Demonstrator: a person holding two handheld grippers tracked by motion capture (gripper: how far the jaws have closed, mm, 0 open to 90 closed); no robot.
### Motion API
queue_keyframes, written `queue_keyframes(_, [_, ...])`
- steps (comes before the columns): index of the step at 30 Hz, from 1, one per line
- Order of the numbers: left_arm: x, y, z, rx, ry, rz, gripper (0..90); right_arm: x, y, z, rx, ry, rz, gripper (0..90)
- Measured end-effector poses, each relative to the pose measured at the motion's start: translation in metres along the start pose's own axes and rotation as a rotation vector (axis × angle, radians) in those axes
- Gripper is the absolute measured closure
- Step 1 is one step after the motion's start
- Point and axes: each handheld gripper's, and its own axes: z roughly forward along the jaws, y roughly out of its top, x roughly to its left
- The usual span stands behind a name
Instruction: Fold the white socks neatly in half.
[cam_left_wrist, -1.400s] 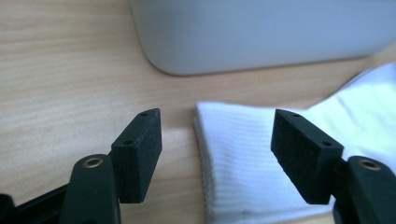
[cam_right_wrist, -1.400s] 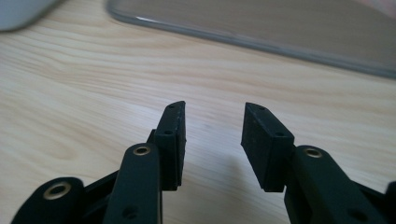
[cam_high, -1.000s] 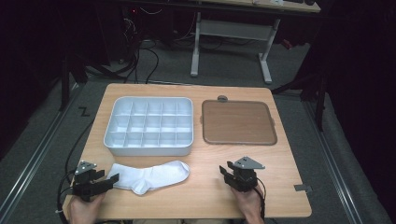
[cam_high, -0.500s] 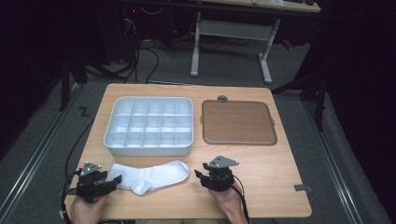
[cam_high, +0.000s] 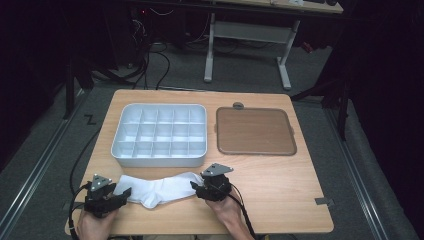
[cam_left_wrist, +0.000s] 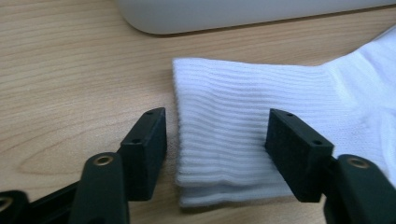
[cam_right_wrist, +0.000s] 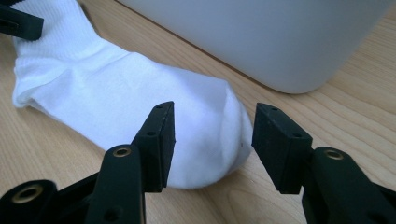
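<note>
A white sock (cam_high: 160, 189) lies flat near the table's front edge, cuff to the left and toe to the right. My left gripper (cam_high: 122, 194) is at the cuff. In the left gripper view the ribbed cuff (cam_left_wrist: 233, 107) lies between the open jaws (cam_left_wrist: 217, 149), which have just been closing a little; the pads do not press on it. My right gripper (cam_high: 196, 187) is at the toe. Its jaws (cam_right_wrist: 212, 140) have just been opening and now stand open on either side of the sock's toe (cam_right_wrist: 205, 135) without squeezing it.
A white tray (cam_high: 160, 161) with several compartments stands just behind the sock; its wall (cam_right_wrist: 261, 37) is close to the right gripper. A brown mat (cam_high: 254, 131) lies to the right of the tray. Bare wood stretches along the front right.
The right hand has slid left along the table's front to the sock's toe, and its jaws have spread wider. The left hand has stayed at the cuff.
</note>
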Motion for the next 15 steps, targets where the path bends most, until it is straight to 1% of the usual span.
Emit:
queue_keyframes(2, [-0.001, 0.0, 0.0, 0.004, -0.005, 0.002, 43.7, 0.001, 0.001, 0.004, 0.009, -0.003, 0.001, 50.3])
queue_keyframes(3, [-0.001, 0.0, -0.001, 0.004, -0.006, 0.0, 44.6, 0.001, 0.001, 0.007, 0.017, -0.005, 0.006, 50.8])
queue_keyframes(5, [-0.001, -0.001, -0.001, 0.003, -0.007, 0.001, 45.7, 0.001, 0.0, 0.011, 0.03, -0.006, 0.002, 52.9])
queue_keyframes(9, [-0.002, -0.001, -0.001, 0.003, -0.008, 0.002, 48.2, 0.005, -0.002, 0.018, 0.067, -0.018, -0.025, 60.1])
queue_keyframes(10, [-0.001, -0.001, -0.001, 0.003, -0.009, 0.007, 49.1, 0.006, -0.003, 0.019, 0.073, -0.021, -0.038, 61.5])
queue_keyframes(13, [-0.001, -0.002, -0.002, 0.002, -0.03, -0.001, 54.8, 0.005, -0.004, 0.019, 0.069, -0.016, -0.048, 67.1])
queue_keyframes(15, [-0.002, -0.002, -0.002, 0.013, -0.043, 0.005, 58.7, 0.005, -0.004, 0.018, 0.073, -0.015, -0.056, 71.1])
